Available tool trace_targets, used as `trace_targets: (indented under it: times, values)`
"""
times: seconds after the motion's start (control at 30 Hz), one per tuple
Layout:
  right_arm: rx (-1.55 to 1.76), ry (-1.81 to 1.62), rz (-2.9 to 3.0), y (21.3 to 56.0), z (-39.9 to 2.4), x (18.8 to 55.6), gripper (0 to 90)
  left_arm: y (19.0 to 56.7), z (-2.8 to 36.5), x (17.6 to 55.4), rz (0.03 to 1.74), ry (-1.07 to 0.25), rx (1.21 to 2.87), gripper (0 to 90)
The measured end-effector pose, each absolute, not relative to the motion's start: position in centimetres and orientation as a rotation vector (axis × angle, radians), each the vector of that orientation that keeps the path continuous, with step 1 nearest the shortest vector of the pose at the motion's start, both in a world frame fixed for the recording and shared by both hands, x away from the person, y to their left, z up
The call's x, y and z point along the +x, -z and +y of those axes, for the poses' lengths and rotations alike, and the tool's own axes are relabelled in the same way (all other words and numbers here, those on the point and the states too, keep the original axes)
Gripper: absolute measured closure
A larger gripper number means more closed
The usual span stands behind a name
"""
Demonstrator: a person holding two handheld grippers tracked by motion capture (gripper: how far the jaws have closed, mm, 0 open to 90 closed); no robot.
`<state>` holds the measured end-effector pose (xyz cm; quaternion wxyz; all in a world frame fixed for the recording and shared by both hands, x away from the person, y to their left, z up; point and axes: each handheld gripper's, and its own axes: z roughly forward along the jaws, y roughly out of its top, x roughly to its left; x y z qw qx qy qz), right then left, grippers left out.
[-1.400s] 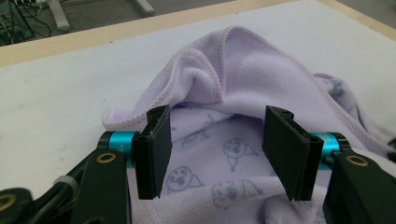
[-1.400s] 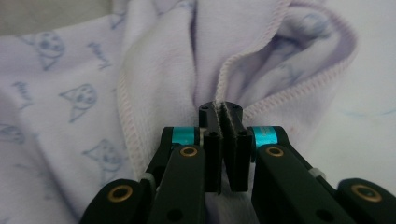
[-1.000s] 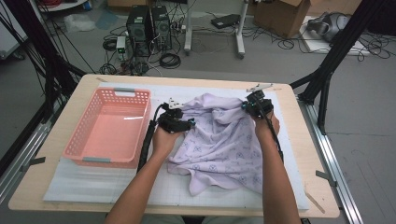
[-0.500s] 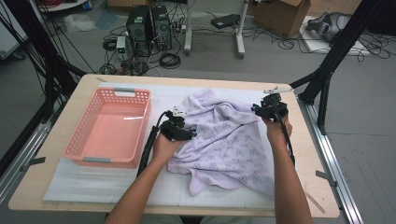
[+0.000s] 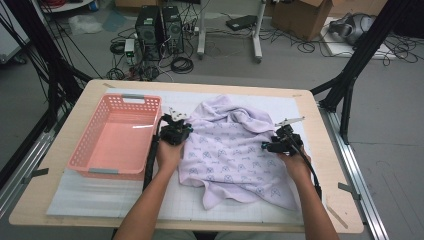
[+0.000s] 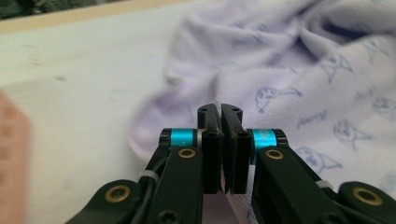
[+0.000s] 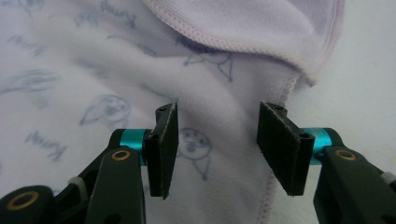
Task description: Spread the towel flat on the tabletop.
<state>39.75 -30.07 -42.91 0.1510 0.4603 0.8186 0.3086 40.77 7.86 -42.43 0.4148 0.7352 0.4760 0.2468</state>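
Note:
A lilac cloth point(image 5: 235, 150) printed with small drawings lies crumpled across the white mat. My left gripper point(image 5: 176, 131) sits at the cloth's left edge. In the left gripper view its jaws have just closed and the gripper point(image 6: 220, 112) stands shut, with a thin fold of the cloth point(image 6: 303, 70) pinched low between the pads. At the cloth's right edge my right gripper point(image 5: 267, 146) points left. Its jaws have just been opening; the gripper point(image 7: 217, 140) stands open over the hemmed edge of the cloth point(image 7: 93, 56), pads clear of the fabric.
A pink plastic basket point(image 5: 135, 96) stands on the table's left side, close beside my left hand, and blurs pink at the edge point(image 6: 9, 154) of the left gripper view. White mat point(image 5: 100, 195) lies bare in front. Computers and cables lie on the floor beyond.
My right gripper moved right and down from the cloth's raised top to its right edge and opened; the cloth settled flatter. My left gripper shifted slightly and closed.

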Motion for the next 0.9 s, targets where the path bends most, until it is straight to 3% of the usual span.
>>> trace_targets:
  times: [0.17, 0.3, 0.37, 0.43, 0.63, 0.77, 0.9]
  values:
    - [1.226, -0.815, 2.358, 42.5, -28.8, 39.0, 47.1, 42.4, 8.0, 41.7, 1.229, -0.678, 1.799, 86.4]
    - [1.241, -0.801, 2.358, 43.0, -29.1, 38.7, 50.0, 43.0, 8.3, 41.9, 1.241, -0.595, 1.793, 81.1]
    - [1.281, -0.881, 2.337, 43.7, -29.7, 38.4, 58.4, 43.0, 7.9, 41.6, 1.205, -0.519, 1.82, 61.4]
    - [1.264, -0.935, 2.335, 43.8, -30.2, 38.2, 85.0, 42.8, 7.3, 40.8, 1.138, -0.515, 1.853, 53.8]
    - [1.29, -0.781, 2.108, 44.2, -30.8, 39.4, 86.7, 42.1, 6.7, 38.2, 1.024, -0.467, 1.872, 41.9]
    - [1.511, -0.813, 1.879, 44.6, -33.5, 40.0, 86.3, 42.4, 6.5, 36.0, 0.935, -0.436, 1.93, 41.5]
    - [1.433, -0.806, 1.898, 44.2, -33.0, 39.5, 79.6, 43.3, 6.0, 35.2, 0.92, -0.338, 1.962, 39.2]
